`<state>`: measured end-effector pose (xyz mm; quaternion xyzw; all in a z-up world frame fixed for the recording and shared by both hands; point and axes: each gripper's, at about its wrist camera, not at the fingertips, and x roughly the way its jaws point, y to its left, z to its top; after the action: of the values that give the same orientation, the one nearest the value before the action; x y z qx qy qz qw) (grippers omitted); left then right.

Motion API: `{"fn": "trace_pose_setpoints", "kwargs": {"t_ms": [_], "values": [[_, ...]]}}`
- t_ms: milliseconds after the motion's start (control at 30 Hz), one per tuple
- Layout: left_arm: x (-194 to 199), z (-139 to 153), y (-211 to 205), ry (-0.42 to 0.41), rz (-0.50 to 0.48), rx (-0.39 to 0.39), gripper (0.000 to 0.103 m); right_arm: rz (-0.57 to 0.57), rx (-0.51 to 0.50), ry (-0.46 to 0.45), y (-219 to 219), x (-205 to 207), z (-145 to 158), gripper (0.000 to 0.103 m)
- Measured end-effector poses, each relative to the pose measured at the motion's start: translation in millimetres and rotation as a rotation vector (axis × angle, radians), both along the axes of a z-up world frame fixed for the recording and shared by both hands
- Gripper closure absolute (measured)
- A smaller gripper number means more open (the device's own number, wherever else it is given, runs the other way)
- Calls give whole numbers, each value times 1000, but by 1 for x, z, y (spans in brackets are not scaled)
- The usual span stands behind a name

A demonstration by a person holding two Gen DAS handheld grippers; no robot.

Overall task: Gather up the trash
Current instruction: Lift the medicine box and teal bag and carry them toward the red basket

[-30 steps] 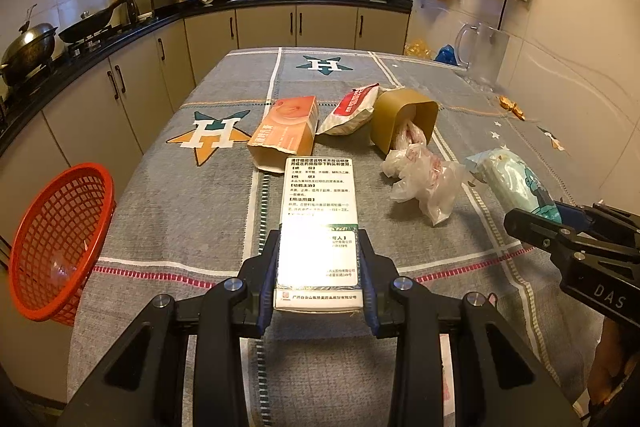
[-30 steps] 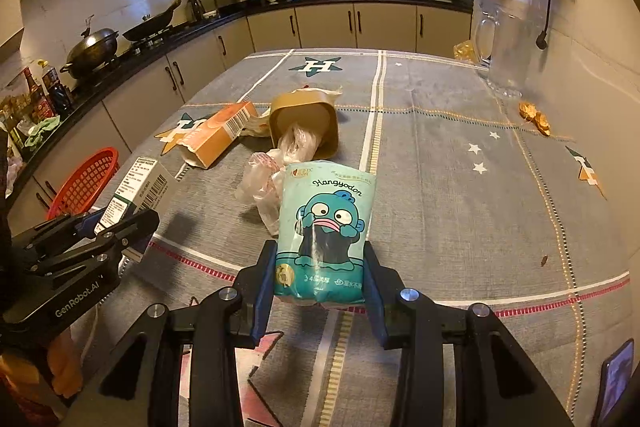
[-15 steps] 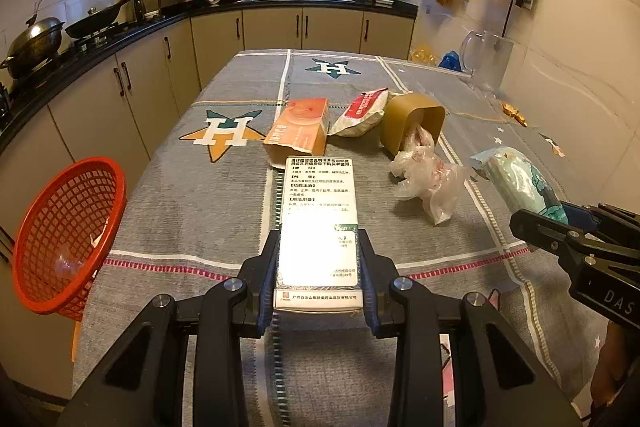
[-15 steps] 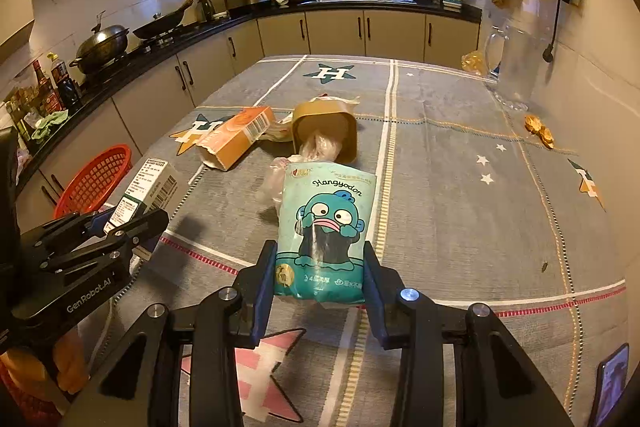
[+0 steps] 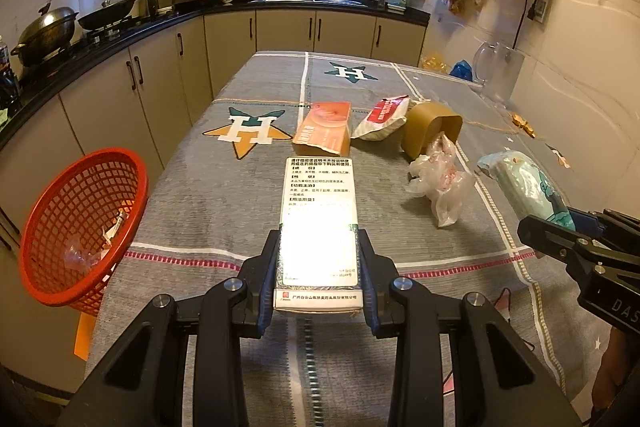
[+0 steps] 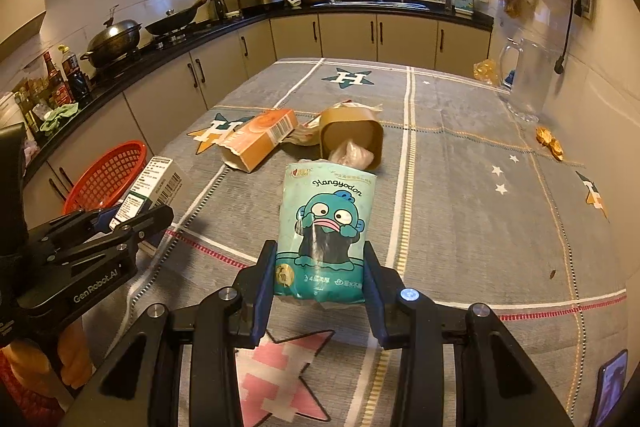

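My left gripper [image 5: 319, 277] is shut on a white medicine box [image 5: 320, 219] with printed text, held above the near end of the table. My right gripper [image 6: 319, 277] is shut on a teal tissue pack [image 6: 326, 227] with a cartoon fish; that pack [image 5: 528, 187] also shows at the right of the left wrist view. A red mesh basket [image 5: 80, 223] hangs off the table's left edge with some scraps inside. Farther along the cloth lie an orange carton [image 5: 326, 127], a red-and-white wrapper [image 5: 382, 117], a tipped tan cup [image 5: 430, 129] and a crumpled clear bag [image 5: 440, 175].
The table [image 6: 460, 187] wears a grey cloth with star patterns. A glass pitcher [image 6: 528, 83] and yellowish scraps [image 6: 550, 143] sit by the right wall. Kitchen cabinets and a stove with pans run along the left. A phone [image 6: 612, 387] lies at the near right corner.
Both grippers have drifted slightly back with their loads still held. The red basket shows more fully in the left wrist view.
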<state>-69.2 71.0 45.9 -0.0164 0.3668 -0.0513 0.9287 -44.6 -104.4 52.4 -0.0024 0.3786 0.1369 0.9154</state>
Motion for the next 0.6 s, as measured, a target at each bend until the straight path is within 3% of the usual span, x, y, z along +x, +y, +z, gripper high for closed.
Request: {"fn": "trace_pose_setpoints", "kwargs": {"t_ms": [600], "values": [[-6,5,36,-18,78,-26,69,87,-9,-11,38,2,10,60]]}}
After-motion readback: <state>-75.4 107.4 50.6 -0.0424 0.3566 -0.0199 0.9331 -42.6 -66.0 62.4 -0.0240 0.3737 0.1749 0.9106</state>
